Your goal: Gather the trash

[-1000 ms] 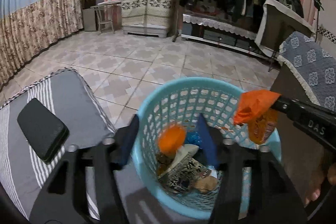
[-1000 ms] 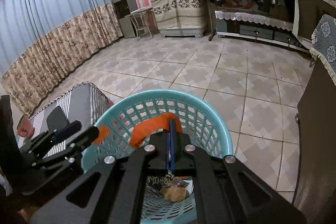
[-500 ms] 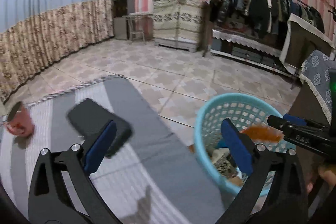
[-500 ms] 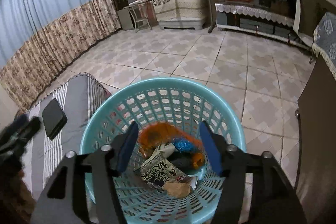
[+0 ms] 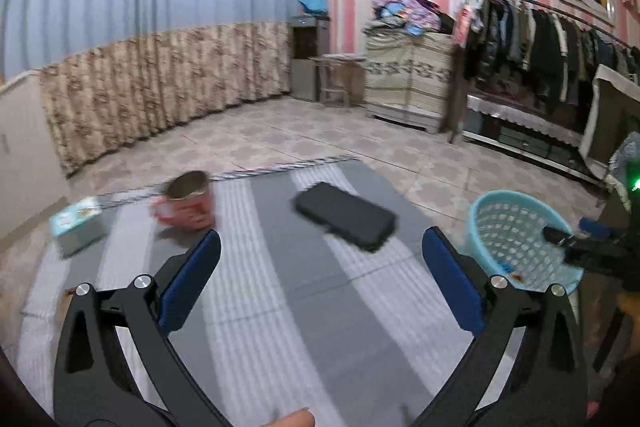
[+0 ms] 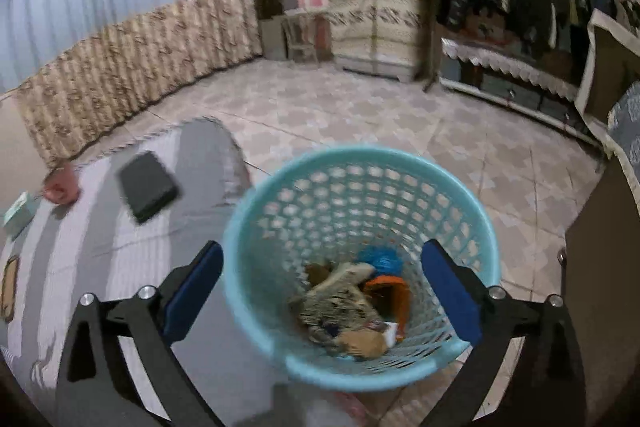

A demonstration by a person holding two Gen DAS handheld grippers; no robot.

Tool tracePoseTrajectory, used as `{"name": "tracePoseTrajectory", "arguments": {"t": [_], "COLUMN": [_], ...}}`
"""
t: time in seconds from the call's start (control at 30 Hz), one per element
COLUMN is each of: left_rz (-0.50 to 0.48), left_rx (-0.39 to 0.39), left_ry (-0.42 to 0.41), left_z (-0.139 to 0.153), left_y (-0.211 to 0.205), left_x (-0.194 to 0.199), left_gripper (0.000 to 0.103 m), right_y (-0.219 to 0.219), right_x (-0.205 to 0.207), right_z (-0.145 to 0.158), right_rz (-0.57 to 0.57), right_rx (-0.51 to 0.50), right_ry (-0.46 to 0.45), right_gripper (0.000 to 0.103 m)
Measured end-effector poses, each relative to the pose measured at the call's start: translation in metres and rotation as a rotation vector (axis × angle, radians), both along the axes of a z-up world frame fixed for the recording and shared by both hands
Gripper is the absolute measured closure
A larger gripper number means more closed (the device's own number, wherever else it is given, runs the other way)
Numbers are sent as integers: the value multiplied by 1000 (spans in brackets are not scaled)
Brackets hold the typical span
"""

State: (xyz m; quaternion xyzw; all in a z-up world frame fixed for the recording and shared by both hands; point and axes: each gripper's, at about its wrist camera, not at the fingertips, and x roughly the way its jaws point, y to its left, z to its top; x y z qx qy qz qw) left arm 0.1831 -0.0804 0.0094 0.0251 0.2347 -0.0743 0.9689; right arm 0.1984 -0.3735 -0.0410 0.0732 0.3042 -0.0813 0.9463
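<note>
black gripper, blue pads, silver screws

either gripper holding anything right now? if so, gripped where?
Nothing held. Left gripper is open over the striped cloth; right gripper, jaws just opened, is empty above the basket, orange wrapper lying inside.

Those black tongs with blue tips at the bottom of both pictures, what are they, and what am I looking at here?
They are hand-held grippers, one in each of a person's hands, each with its own camera looking along its fingers. The left gripper is open and empty over a striped grey mat that carries a black phone, a red cup and a small teal box. The right gripper, jaws just opened and nothing between them, looks into a light blue basket with an orange wrapper and other trash.
</note>
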Motion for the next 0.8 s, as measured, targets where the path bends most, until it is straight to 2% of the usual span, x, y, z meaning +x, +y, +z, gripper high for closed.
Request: {"name": "tracePoseTrajectory", "arguments": {"t": [0.1, 0.37, 0.63, 0.8], "left_rz": [24, 90, 135, 147], "left_rx": [-4, -16, 25, -13], "left_ry": [-26, -57, -96, -81], "left_z": [3, 6, -3, -6], "left_y": [24, 66, 80, 91], "left_x": [-28, -93, -139, -143], "left_gripper": [5, 5, 5, 5], "right_y": [36, 126, 157, 167], "right_x": [-24, -86, -129, -142], "right_z": [14, 25, 33, 32], "right_rz": [55, 155, 186, 192], "right_rx": [1, -52, -46, -49], "right_ry": [-64, -117, -163, -200], "right_gripper": [5, 5, 5, 5]}}
